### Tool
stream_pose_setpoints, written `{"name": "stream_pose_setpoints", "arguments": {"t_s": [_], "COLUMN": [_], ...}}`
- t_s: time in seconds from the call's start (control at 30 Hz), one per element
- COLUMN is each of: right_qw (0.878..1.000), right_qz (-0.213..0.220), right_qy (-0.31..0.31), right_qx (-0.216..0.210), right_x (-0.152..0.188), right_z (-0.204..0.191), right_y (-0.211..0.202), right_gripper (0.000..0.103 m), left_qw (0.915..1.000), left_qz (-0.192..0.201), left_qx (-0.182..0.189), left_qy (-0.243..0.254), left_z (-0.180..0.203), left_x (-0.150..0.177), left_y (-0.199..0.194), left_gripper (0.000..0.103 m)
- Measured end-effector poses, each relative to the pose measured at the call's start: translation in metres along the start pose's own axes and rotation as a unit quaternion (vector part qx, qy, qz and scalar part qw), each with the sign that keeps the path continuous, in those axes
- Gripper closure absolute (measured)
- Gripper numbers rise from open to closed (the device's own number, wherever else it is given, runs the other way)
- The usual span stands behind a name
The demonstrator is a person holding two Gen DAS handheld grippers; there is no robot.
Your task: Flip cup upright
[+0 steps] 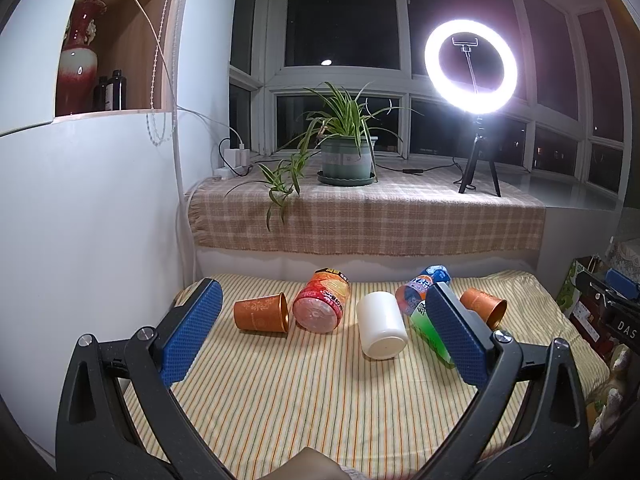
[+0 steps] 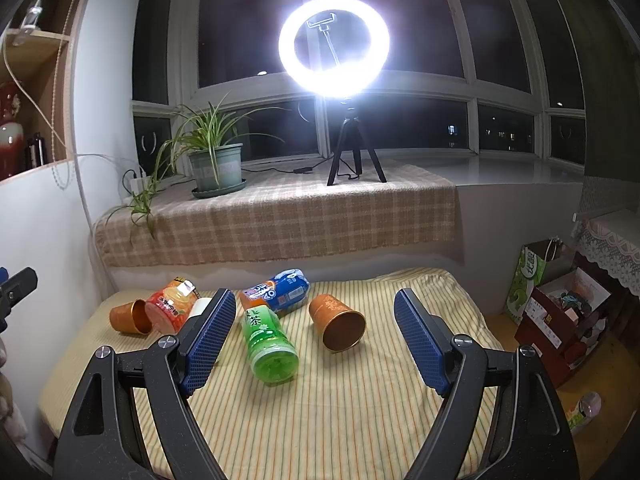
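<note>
I had both tools hovering above the striped cloth (image 1: 320, 400), nothing gripped. The left gripper (image 1: 324, 334) stood with its jaws spread wide and empty; the right gripper (image 2: 316, 340) was equally wide and empty.

Three cups lay on their sides. In the left view the white cup (image 1: 382, 325) lay between the pads at about one o'clock from the gap's middle, its flat end toward me. A copper cup (image 1: 262, 314) lay at ten o'clock with its mouth turned right, near the red jar (image 1: 322, 300) though I could not tell if they touched. In the right view the second copper cup (image 2: 338, 322) lay between the pads at roughly one o'clock, mouth toward the camera, well apart from the green tea bottle (image 2: 270, 344) and the blue bottle (image 2: 276, 292), which crossed at eleven o'clock.

I judged the work to be at the approach stage, no cup yet upright. The next move called for picking one cup, lowering a gripper so the pads straddled its wall across the axis, closing gently, then rotating it mouth-up. The copper cup looked likely to roll away on the soft cloth.
</note>
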State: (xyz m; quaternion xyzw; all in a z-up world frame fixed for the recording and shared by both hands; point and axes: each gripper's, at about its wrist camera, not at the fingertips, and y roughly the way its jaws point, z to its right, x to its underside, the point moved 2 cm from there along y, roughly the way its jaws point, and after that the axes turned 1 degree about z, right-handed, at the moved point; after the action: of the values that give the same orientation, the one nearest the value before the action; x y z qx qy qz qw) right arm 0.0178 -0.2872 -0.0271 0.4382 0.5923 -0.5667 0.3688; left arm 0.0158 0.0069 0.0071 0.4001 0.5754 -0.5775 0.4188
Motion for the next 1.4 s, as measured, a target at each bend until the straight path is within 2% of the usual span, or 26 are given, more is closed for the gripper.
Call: {"name": "stream_pose_setpoints", "arguments": {"t_s": [1.4], "right_qw": [1.0], "right_qz": [-0.005], "right_qy": [0.003], "right_qx": [-0.002], "right_x": [0.0046], "right_z": [0.0041], "right_y": [0.0024], "right_gripper": [0.022], "left_qw": [1.0], "left_qz": [-0.002], "left_qx": [0.001], "left_qy": [0.0], "left_z": [0.0061], "left_x": [0.0065], "left_y": [-0.0018], "left_gripper": [0.0]}}
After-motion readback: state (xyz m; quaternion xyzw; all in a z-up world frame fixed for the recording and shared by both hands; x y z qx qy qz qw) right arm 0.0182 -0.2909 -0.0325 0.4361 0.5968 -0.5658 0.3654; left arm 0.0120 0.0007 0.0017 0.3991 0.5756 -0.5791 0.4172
